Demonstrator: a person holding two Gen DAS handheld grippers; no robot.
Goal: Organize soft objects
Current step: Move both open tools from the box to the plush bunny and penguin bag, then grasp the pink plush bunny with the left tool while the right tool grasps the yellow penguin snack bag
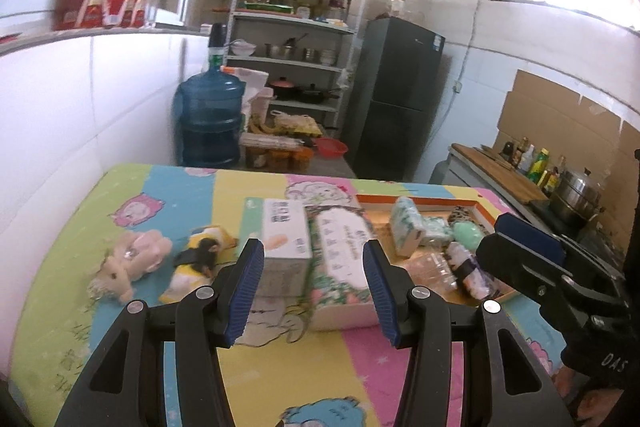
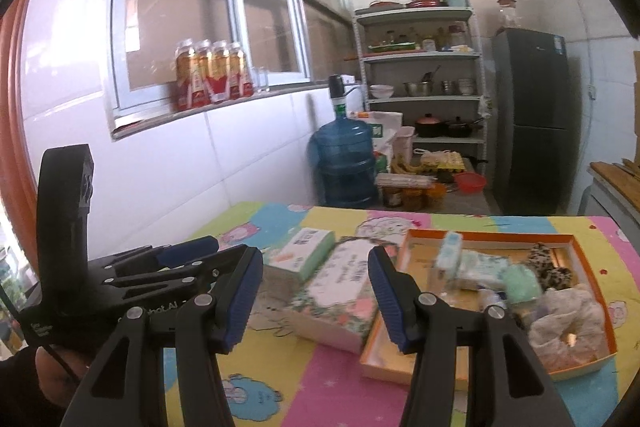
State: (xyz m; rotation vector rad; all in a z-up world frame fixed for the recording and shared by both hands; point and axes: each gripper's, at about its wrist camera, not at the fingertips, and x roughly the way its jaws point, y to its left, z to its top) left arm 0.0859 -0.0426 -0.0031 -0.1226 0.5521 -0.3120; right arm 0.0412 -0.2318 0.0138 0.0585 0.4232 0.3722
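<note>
On the colourful cartoon mat (image 1: 132,307) lie a pink and beige plush toy (image 1: 128,263) and a yellow and black plush toy (image 1: 198,259) at the left. Two tissue packs, a white and green one (image 1: 286,239) and a floral one (image 1: 344,259), lie in the middle. An orange tray (image 2: 588,255) to the right holds several soft items, among them a mint puff (image 2: 522,283) and a pale scrunchie (image 2: 568,323). My left gripper (image 1: 316,287) hovers open above the tissue packs, nothing between its jaws. My right gripper (image 2: 316,295) is open and empty, near the tray's left end.
A white tiled wall (image 1: 80,115) borders the mat's left side. Beyond the mat's far edge stand a blue water jug (image 1: 210,119), a shelf rack (image 1: 296,39) with cookware and a dark fridge (image 1: 396,99). At the right a counter (image 1: 504,167) carries bottles and a steel pot.
</note>
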